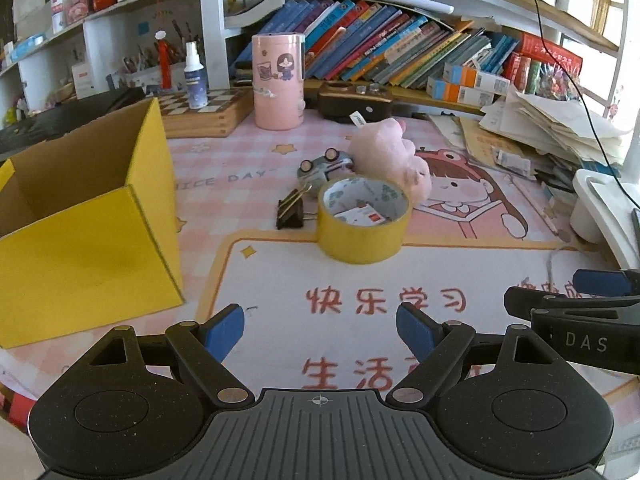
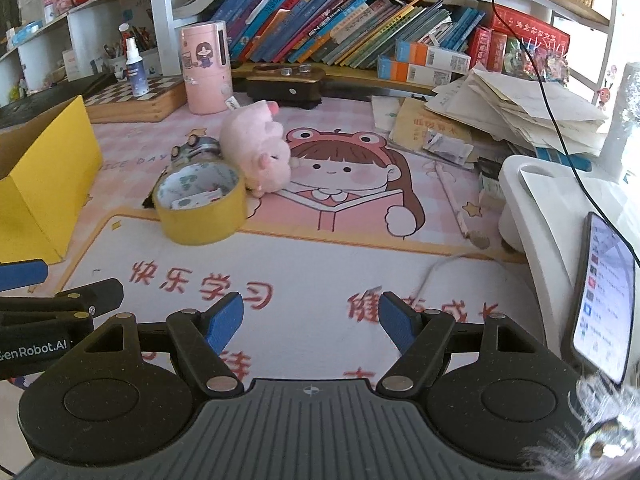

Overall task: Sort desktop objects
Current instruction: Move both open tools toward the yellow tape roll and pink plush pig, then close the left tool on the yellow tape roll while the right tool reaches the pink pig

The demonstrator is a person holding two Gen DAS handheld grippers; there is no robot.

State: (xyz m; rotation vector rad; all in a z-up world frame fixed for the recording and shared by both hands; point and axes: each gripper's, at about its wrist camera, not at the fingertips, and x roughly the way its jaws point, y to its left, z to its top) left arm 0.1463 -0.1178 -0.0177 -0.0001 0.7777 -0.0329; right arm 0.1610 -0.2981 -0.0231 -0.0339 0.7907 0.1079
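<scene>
Tape roll (image 1: 363, 219): lies flat on the desk mat, ahead of both tools, hole up (a small card sits inside).
Nearer tool: left gripper (image 1: 320, 330), jaws spread, empty.
Right gripper (image 2: 309, 320): spread, empty; the roll lies ahead-left of it.
Yellow box (image 1: 86, 236): open, left of roll.
Crowding: binder clip (image 1: 291, 211), toy car (image 1: 323, 166), plush pig (image 1: 390, 154) touch or sit just behind the roll.

The left gripper (image 1: 320, 330) hangs over the tabletop (image 1: 360, 280) with its blue pads apart and nothing between them. At the left stands an open yellow box (image 1: 88, 248). Ahead lies a yellow tape roll (image 1: 364, 220), with a black binder clip (image 1: 292, 210) just beside it. Behind the roll are a small toy car (image 1: 324, 166) and a pink plush toy (image 1: 390, 156). The right gripper (image 1: 568, 308) shows at the right edge.
</scene>
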